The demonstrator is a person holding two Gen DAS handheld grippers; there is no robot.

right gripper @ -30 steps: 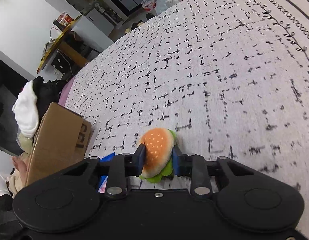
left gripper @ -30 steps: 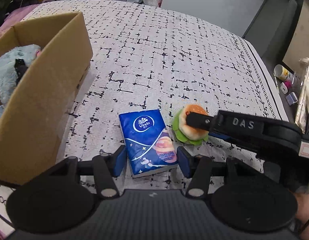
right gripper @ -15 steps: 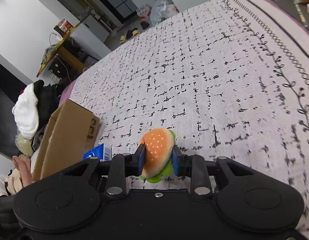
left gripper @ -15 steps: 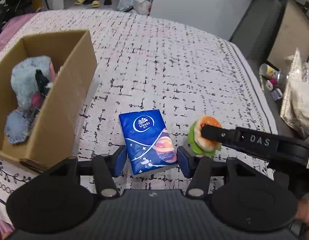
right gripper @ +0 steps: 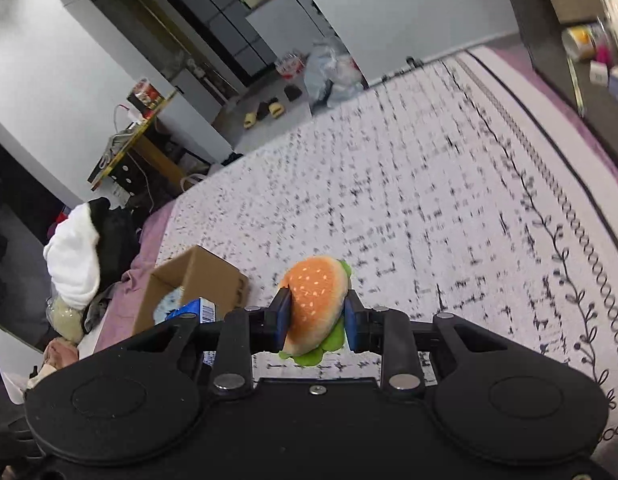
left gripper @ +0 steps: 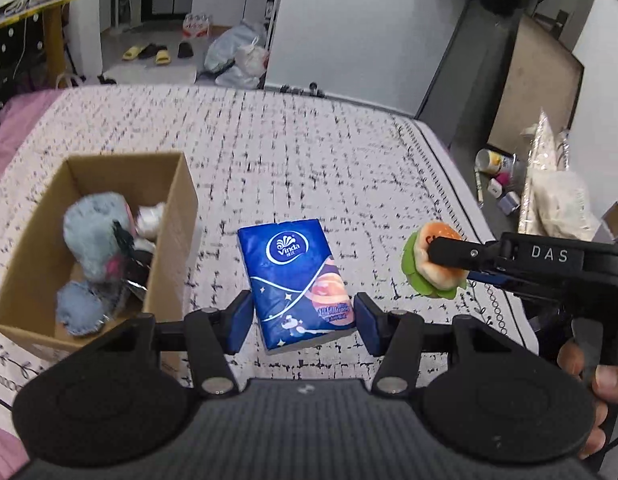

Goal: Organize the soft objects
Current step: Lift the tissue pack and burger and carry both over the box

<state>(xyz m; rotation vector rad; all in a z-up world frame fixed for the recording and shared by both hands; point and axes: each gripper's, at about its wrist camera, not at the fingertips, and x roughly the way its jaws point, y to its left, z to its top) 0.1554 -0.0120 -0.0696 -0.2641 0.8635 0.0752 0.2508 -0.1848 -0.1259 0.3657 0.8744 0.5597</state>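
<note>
A blue Vinda tissue pack [left gripper: 295, 280] hangs above the patterned bed cover [left gripper: 309, 160], and my left gripper [left gripper: 303, 322] is shut on its near end. My right gripper [right gripper: 316, 322] is shut on a small burger plush [right gripper: 315, 300] with green lettuce trim, also lifted off the bed. In the left wrist view that plush [left gripper: 429, 268] hovers to the right of the pack. An open cardboard box [left gripper: 173, 216] stands at the left, with a grey-blue plush toy [left gripper: 95, 232] inside. The right wrist view shows the box [right gripper: 201, 276] at lower left, behind the pack's end [right gripper: 197, 310].
Bottles and a plastic bag [left gripper: 557, 200] sit on a low stand past the bed's right edge. Bags [left gripper: 237, 56] and slippers [left gripper: 149, 52] lie on the floor beyond the bed. Clothes [right gripper: 77, 256] are piled at the left. A hand [left gripper: 589, 380] grips the right tool.
Both grippers have risen well above the bed, each carrying its object. The box's inside and the room beyond the bed have come into view.
</note>
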